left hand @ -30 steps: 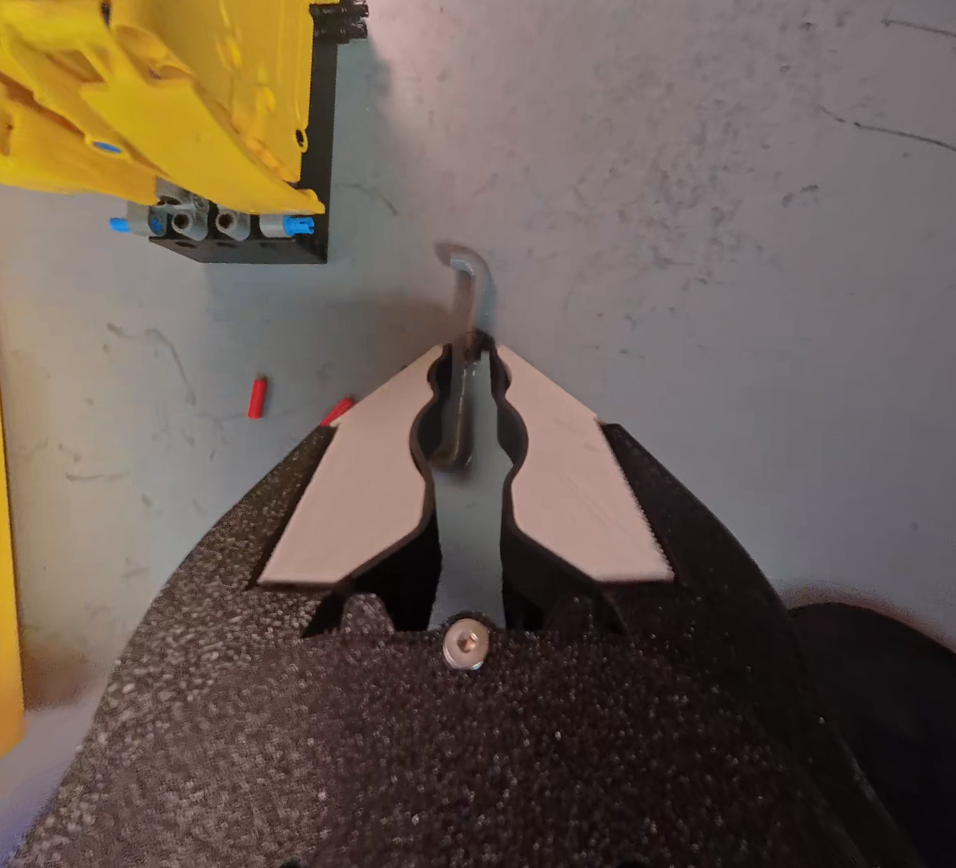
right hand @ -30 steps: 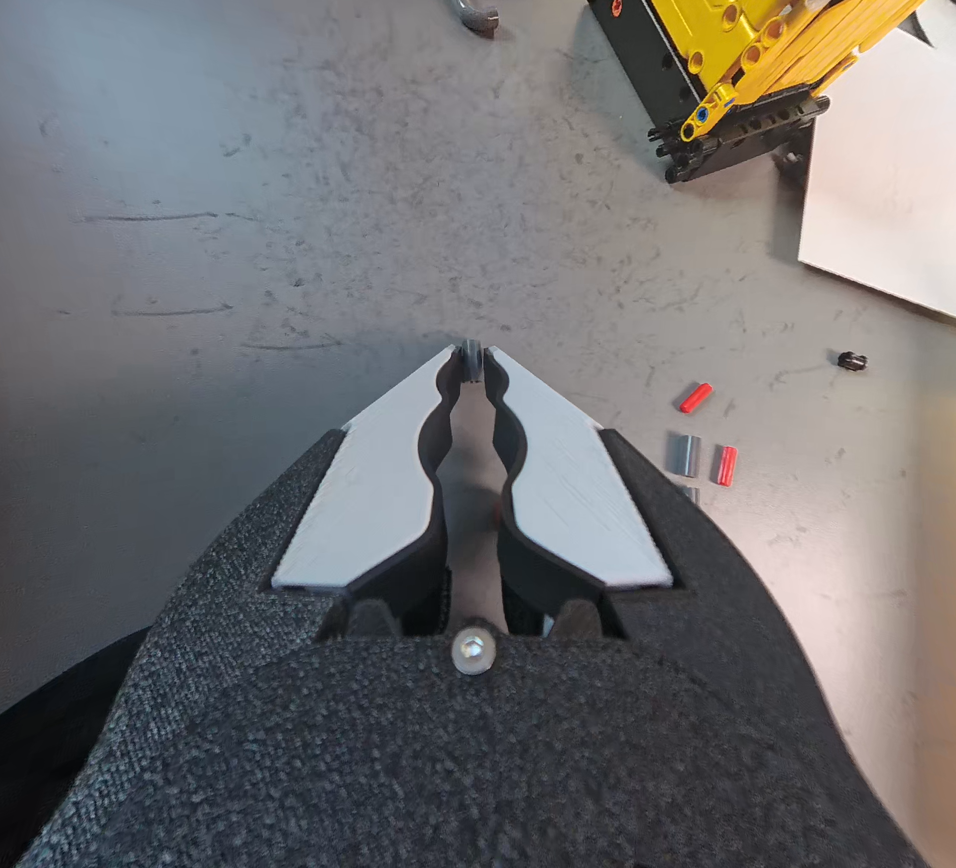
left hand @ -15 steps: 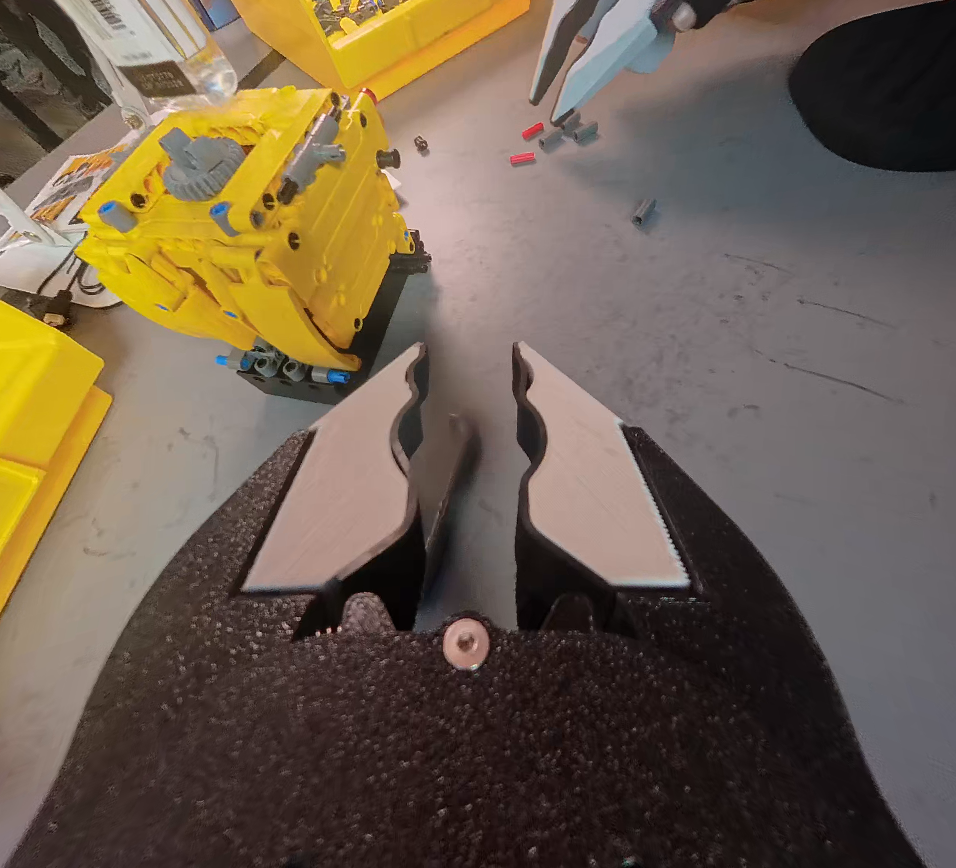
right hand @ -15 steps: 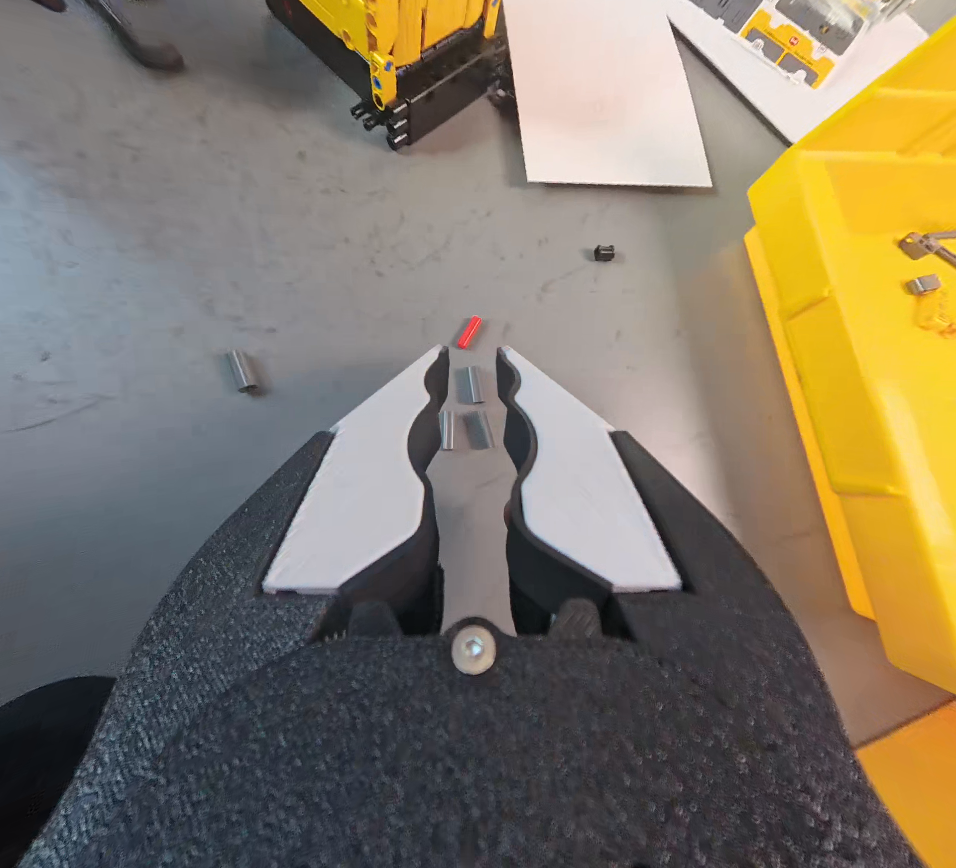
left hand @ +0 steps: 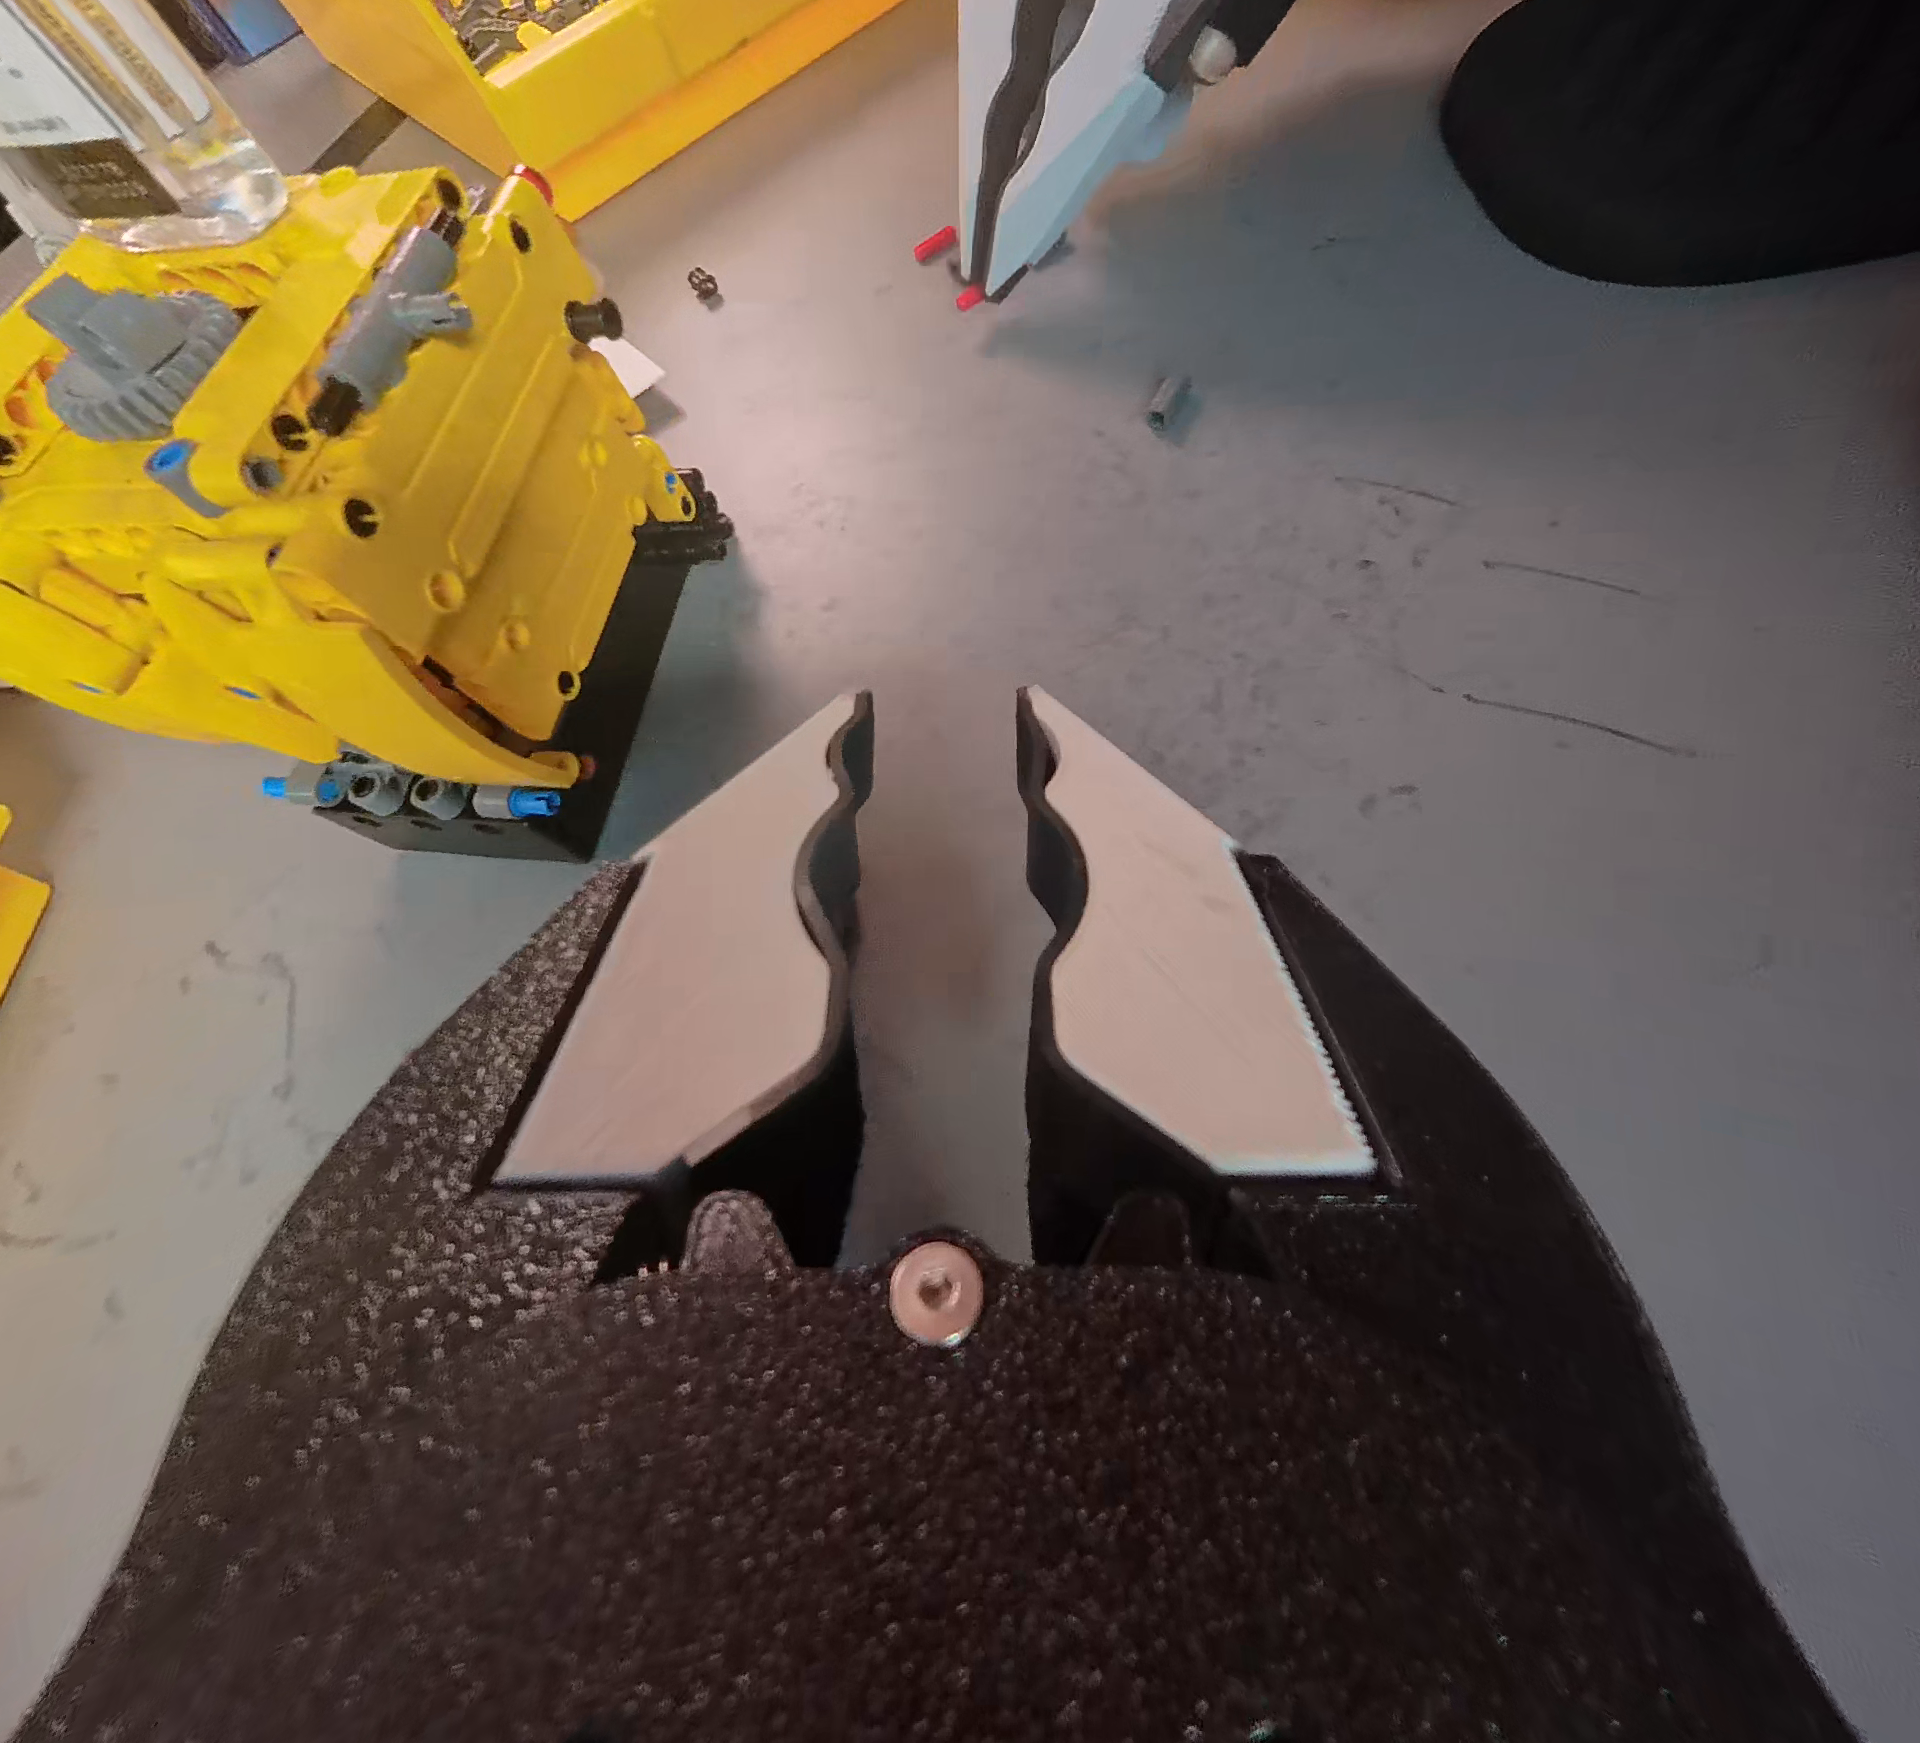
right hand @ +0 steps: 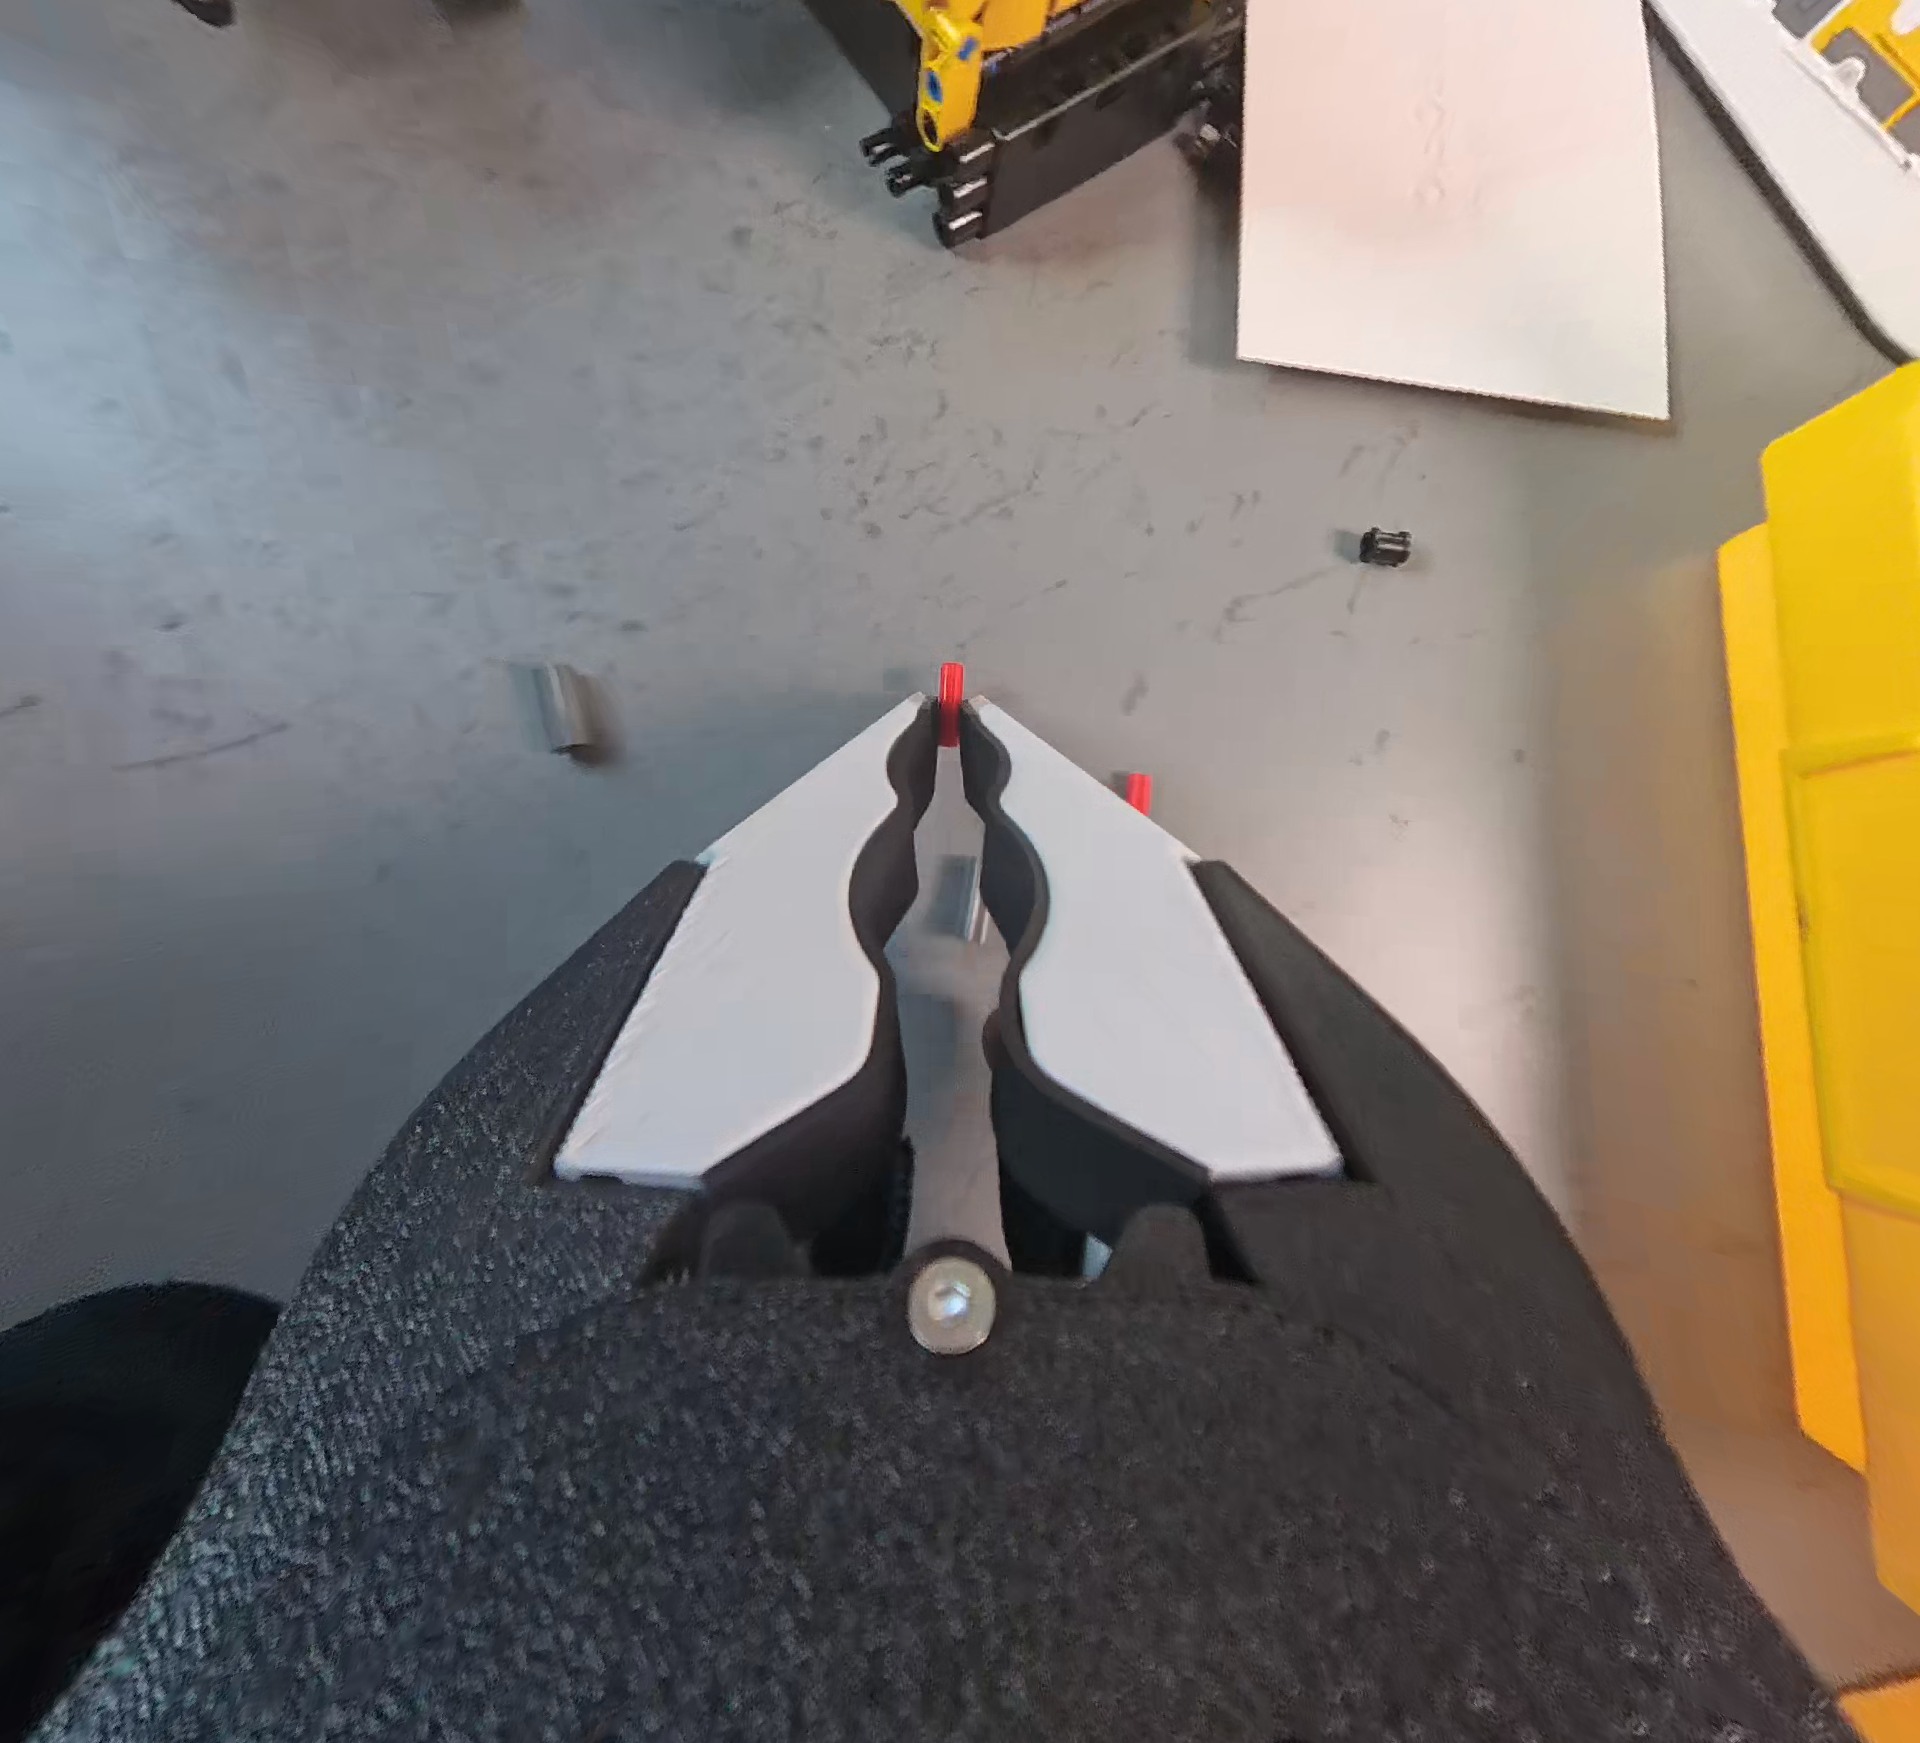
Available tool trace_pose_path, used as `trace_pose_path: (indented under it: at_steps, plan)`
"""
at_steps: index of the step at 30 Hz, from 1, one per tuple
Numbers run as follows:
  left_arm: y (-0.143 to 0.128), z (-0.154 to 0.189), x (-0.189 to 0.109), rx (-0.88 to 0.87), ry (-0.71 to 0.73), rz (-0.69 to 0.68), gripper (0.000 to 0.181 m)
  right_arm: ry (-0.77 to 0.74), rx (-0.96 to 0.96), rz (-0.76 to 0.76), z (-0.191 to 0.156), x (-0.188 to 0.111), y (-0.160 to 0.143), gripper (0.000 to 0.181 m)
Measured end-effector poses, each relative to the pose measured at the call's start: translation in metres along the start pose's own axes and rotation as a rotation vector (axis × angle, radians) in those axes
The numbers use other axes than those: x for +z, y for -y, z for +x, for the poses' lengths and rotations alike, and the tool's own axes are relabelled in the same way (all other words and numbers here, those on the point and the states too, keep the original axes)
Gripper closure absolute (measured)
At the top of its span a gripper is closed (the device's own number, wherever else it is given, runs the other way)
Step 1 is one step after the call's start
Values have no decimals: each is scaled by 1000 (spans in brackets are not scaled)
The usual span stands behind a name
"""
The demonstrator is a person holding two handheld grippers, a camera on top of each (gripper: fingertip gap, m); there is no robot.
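Scuffed grey tabletop (left hand: 1195, 654) lies under both my grippers, with a yellow brick model (left hand: 343, 488) on its black base at my left and yellow bins (left hand: 665, 20) of small parts beyond. My left gripper (left hand: 943, 717) hangs spread and empty above bare table. My right gripper (right hand: 948, 706) pinches a small red pin (right hand: 949, 701) at its tips, down at the table, with a second red pin (right hand: 1138, 789), a grey sleeve (right hand: 561, 706), a black connector (right hand: 1384, 547) and white paper (right hand: 1455, 135) around it.

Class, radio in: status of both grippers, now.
Left gripper open, empty, beside yellow brick model. Right gripper shut on red pin. Second red pin, grey sleeve close by.
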State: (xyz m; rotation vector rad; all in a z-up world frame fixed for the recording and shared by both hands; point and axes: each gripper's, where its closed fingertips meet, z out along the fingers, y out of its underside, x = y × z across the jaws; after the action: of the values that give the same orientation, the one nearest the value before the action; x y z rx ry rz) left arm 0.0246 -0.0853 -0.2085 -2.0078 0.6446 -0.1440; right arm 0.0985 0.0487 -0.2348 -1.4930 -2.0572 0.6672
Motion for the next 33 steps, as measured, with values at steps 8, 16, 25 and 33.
trace_pose_path:
  at_steps: [8,16,25,33]
  plan:
    - [29,41,39,59,-171,-13,157,128,-99,19,-64,-28,-22,178]
    - [34,62,98,178,-286,-150,158,136,-144,5,-73,-21,-22,178]
    - [33,69,102,162,-347,-165,176,126,-179,45,-75,-19,-18,178]
    - [27,79,71,135,-392,-120,176,175,-252,101,-98,-15,2,178]
